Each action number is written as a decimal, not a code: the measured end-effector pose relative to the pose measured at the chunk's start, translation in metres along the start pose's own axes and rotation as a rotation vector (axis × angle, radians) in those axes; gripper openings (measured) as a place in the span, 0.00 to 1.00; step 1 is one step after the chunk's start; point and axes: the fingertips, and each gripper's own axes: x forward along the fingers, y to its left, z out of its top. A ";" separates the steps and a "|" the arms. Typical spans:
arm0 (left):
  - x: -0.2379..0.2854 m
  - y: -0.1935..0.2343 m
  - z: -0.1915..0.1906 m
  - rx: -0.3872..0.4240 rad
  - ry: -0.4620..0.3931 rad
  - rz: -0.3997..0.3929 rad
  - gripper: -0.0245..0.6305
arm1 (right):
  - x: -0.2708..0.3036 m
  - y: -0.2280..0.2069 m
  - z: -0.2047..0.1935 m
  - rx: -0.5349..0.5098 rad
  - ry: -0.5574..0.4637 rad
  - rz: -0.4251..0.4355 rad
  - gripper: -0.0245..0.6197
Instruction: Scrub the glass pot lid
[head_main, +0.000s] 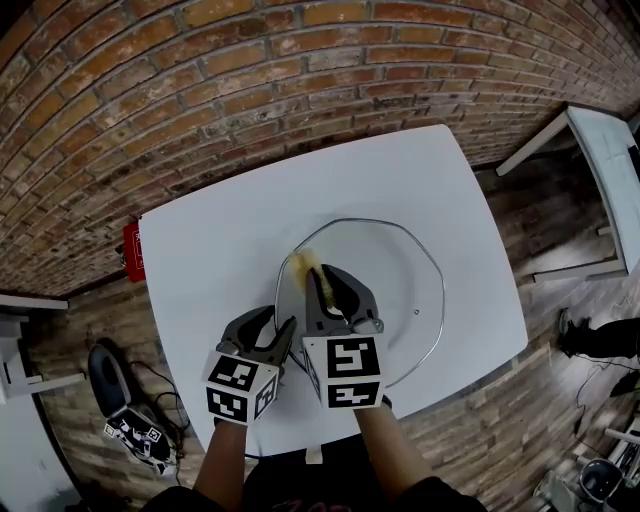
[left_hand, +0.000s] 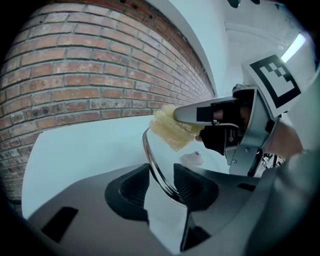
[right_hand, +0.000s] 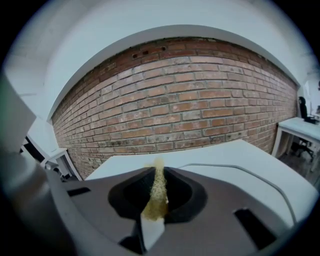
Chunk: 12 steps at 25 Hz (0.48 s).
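The round glass pot lid (head_main: 400, 270) with a metal rim lies on the white table (head_main: 220, 250). My left gripper (head_main: 283, 335) is shut on the lid's near-left rim (left_hand: 155, 167), which runs between its jaws. A yellow sponge (head_main: 303, 265) is pinched in my right gripper (head_main: 325, 283), which is shut on it and holds it over the lid's left part. In the left gripper view the sponge (left_hand: 172, 131) presses against the lid's rim, and the lid's knob (left_hand: 194, 159) shows underneath. The right gripper view shows the sponge (right_hand: 157, 192) squeezed thin between the jaws.
A brick wall (head_main: 250, 80) runs behind the table. A red object (head_main: 132, 250) sits off the table's left edge. A second white table (head_main: 610, 170) stands at the right. A dark bag and cables (head_main: 125, 400) lie on the wooden floor at the lower left.
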 end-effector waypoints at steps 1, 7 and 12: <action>0.000 0.000 0.000 0.001 0.002 0.001 0.27 | 0.001 -0.003 -0.002 -0.002 0.007 -0.005 0.13; 0.000 0.001 0.000 0.004 0.005 0.006 0.27 | -0.002 -0.036 -0.014 -0.028 0.047 -0.085 0.13; -0.001 0.001 -0.001 0.003 0.002 0.014 0.27 | -0.019 -0.080 -0.024 -0.022 0.079 -0.186 0.13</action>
